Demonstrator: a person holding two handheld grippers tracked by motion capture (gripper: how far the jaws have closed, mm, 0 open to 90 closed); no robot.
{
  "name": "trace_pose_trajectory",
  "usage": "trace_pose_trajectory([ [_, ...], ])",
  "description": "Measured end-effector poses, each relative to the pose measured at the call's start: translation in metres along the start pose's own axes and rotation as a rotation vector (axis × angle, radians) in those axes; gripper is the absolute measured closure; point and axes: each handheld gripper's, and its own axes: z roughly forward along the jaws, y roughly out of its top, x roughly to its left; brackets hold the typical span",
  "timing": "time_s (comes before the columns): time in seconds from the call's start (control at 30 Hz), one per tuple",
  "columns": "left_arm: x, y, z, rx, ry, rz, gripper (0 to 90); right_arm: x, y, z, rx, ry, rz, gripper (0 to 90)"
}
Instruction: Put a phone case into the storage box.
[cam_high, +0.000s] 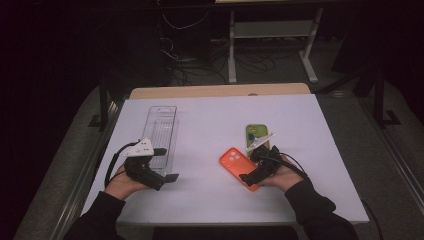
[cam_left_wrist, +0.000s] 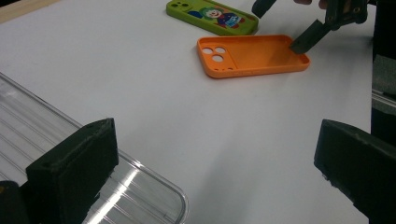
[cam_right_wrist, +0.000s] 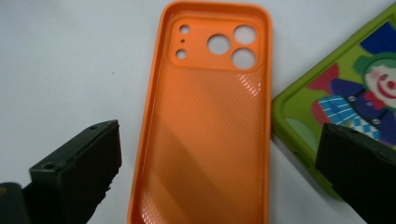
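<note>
Straddling the orange case, jaws wide

Nearest the person, the right gripper (cam_high: 256, 169) hangs over the near end of the orange phone case (cam_right_wrist: 210, 130), jaws spread wide with one on each side of it and nothing held. The case lies hollow side up on the white table (cam_high: 210, 115). Its right edge sits just beside the green phone case (cam_right_wrist: 345, 98). The left gripper (cam_high: 161, 164) is also wide apart and holds nothing, at the near end of the clear tray (cam_high: 162, 127). Bare table lies between the tray and the cases, and beyond them.
</note>
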Motion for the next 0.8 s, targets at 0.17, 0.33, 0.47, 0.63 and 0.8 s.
trace_pose_trajectory([
  [0.17,0.0,0.0,0.0,0.004,-0.002,0.002,0.0,0.002,-0.001,0.005,0.029,0.007,0.011,1.0],
  [0.33,0.0,0.0,0.0,0.002,-0.003,-0.002,0.0,0.003,-0.002,0.008,0.057,0.004,0.01,1.1],
  [0.47,0.0,0.0,0.0,0.007,-0.004,0.001,0.0,0.002,-0.003,0.012,0.077,-0.001,0.001,3.8],
  [0.63,0.0,0.0,0.001,0.009,-0.005,0.002,0.0,0.004,-0.004,0.016,0.108,0.003,0.017,4.8],
  [0.8,0.0,0.0,0.001,0.009,-0.004,0.003,0.0,0.004,-0.005,0.018,0.113,0.005,0.017,5.9],
])
